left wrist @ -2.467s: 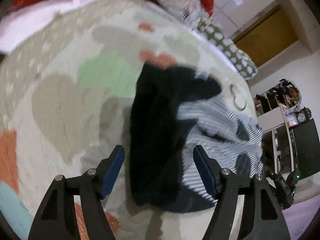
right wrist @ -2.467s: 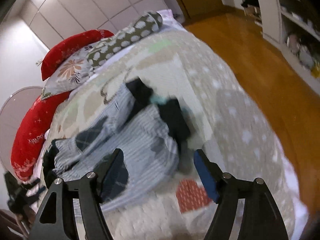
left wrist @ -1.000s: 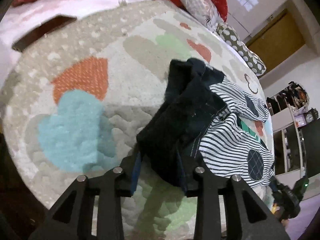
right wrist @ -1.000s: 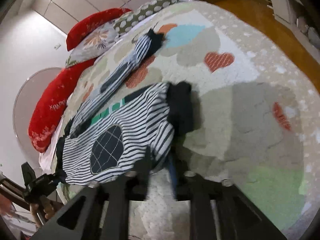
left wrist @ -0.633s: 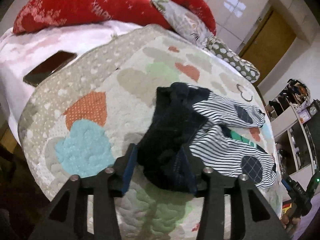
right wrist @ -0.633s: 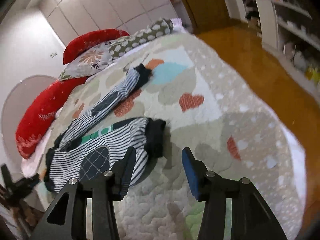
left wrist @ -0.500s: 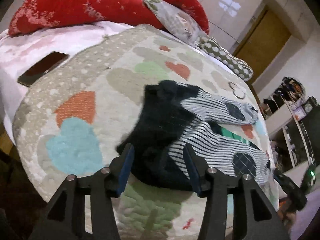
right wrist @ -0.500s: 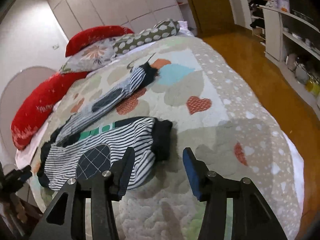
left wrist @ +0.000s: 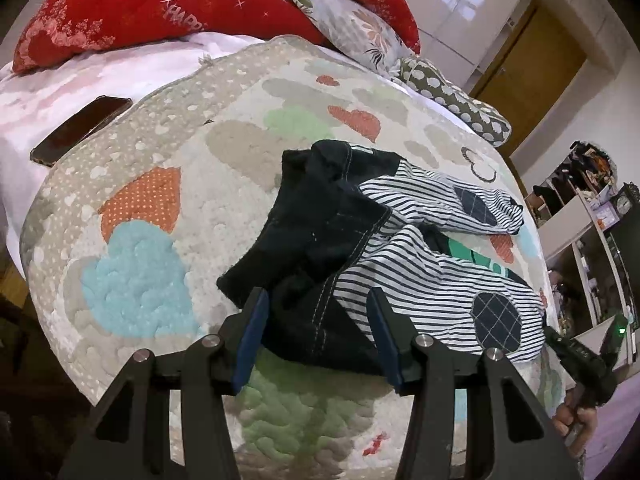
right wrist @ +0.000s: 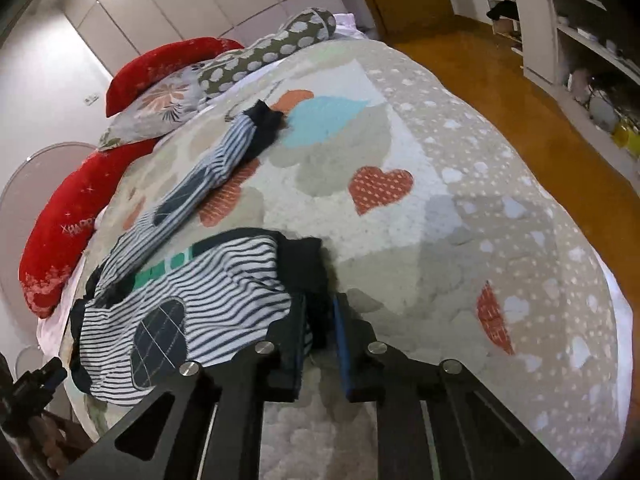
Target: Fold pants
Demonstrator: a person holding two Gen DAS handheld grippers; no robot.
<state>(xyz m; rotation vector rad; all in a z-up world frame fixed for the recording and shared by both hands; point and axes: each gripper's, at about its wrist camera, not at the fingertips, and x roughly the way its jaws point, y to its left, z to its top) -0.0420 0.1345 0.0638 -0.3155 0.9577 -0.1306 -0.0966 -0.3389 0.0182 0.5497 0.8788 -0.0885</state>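
Black-and-white striped pants [left wrist: 436,280] with a dark waistband [left wrist: 316,236] and dark checked knee patches lie on a quilted bedspread [left wrist: 152,184]. In the left wrist view my left gripper [left wrist: 318,328] is open, its blue pads either side of the dark waistband's near edge. In the right wrist view the pants [right wrist: 224,300] spread to the left, one leg running toward the pillows. My right gripper [right wrist: 318,334] is shut on the near leg's dark cuff [right wrist: 308,272].
Red [left wrist: 132,12], floral [left wrist: 352,28] and dotted [left wrist: 452,100] pillows line the bed's far side. A phone [left wrist: 80,130] lies on the white sheet at left. Wooden floor [right wrist: 520,92] and shelves [right wrist: 568,32] are to the right of the bed.
My right gripper was open above the leg cuff half a second ago; it has come down and shut on the cuff. My left gripper opened slightly and stays at the waistband.
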